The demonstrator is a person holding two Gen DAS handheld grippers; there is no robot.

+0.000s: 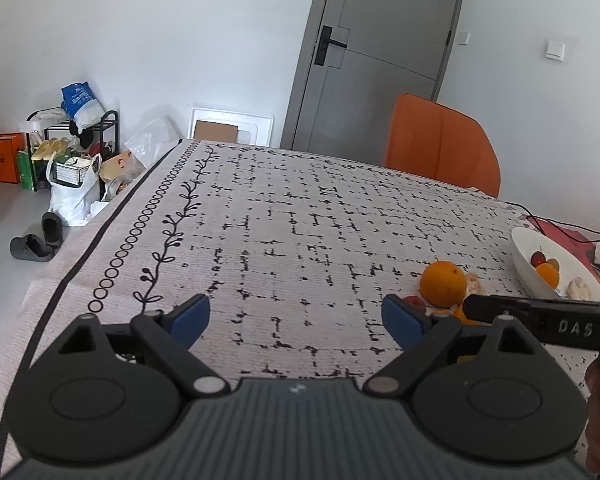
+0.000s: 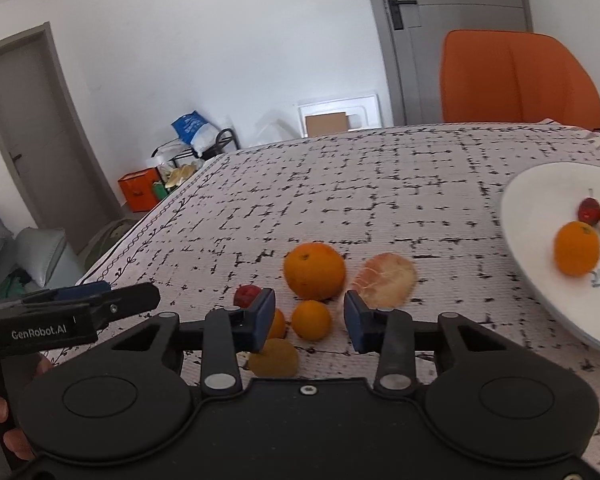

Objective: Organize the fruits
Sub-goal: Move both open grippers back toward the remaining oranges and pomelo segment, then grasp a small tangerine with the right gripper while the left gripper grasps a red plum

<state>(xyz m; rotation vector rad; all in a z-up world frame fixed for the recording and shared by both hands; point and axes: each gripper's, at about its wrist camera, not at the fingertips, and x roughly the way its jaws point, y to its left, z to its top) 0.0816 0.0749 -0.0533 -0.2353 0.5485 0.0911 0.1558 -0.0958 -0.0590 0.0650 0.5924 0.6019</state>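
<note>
Setting: private home, dining area. Evidence: counter under a white woven cloth with black grid and vine print (image 1: 284, 216); orange upholstered chair (image 1: 440, 140) at its far edge; grey panel door with black lever handle (image 1: 376, 40). Black metal shoe rack (image 1: 76, 136) against the white wall, yellow slippers on it, shopping bags around it; dark slides (image 1: 36, 240) on the grey floor. Grey sofa cushions (image 2: 28, 256) at left in right wrist view.

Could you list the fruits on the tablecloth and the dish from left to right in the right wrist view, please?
Small red fruit → large orange → peeled citrus → white plate holding an orange.
</note>
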